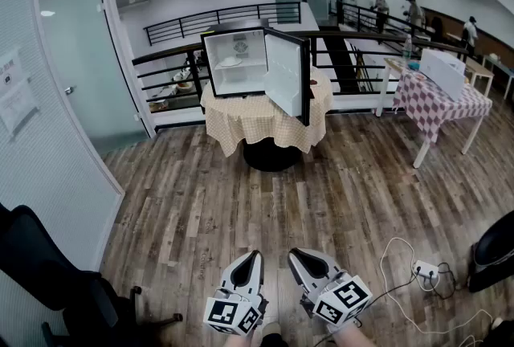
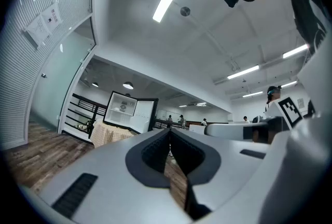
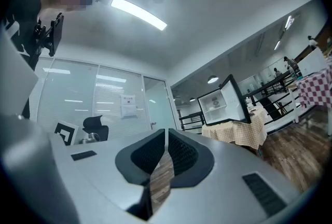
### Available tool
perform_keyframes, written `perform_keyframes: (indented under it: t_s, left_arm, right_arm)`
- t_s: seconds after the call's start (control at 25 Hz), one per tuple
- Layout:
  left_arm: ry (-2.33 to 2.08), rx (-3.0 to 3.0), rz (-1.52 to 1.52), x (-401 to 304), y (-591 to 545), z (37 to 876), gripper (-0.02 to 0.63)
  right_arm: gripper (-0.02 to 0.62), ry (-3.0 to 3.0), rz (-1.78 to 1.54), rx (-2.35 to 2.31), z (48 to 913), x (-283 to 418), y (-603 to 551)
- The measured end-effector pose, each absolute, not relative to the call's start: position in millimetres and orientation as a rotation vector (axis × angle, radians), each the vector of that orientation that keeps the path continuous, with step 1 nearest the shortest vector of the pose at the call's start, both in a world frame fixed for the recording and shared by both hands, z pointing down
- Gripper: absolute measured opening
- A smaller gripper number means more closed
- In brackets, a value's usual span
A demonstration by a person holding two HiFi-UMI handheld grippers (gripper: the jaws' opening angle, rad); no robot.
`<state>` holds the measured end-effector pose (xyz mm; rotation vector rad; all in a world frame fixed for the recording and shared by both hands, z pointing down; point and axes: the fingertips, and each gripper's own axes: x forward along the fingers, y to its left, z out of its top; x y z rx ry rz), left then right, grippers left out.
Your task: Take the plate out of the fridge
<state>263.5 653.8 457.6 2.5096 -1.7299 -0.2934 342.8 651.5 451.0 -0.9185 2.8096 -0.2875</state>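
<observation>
A small black fridge [image 1: 255, 63] stands on a round table with a checked cloth [image 1: 265, 117], far across the room, its door [image 1: 286, 74] swung open to the right. A white plate [image 1: 230, 62] lies on its middle shelf. My left gripper [image 1: 255, 258] and right gripper [image 1: 294, 255] are held low at the bottom of the head view, side by side, both shut and empty, several metres from the fridge. The fridge [image 2: 125, 110] appears small in the left gripper view, and the fridge [image 3: 221, 103] in the right gripper view too.
A wooden floor stretches between me and the round table. A second table with a red checked cloth [image 1: 443, 99] stands at the right. Glass wall and door [image 1: 76, 56] at the left, black chair [image 1: 48, 273] bottom left, power strip and cables [image 1: 423, 269] bottom right. Railings behind the fridge.
</observation>
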Motion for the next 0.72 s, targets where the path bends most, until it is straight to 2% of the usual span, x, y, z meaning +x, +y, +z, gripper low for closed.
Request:
perform_keyframes:
  t_s: [0.72]
  left_arm:
    - [-1.662,2.523,-0.312,182.1,542.1,463.6,0.009]
  right_arm:
    - [0.047,2.795,-0.337,-0.999,463.4,261.2,543.2]
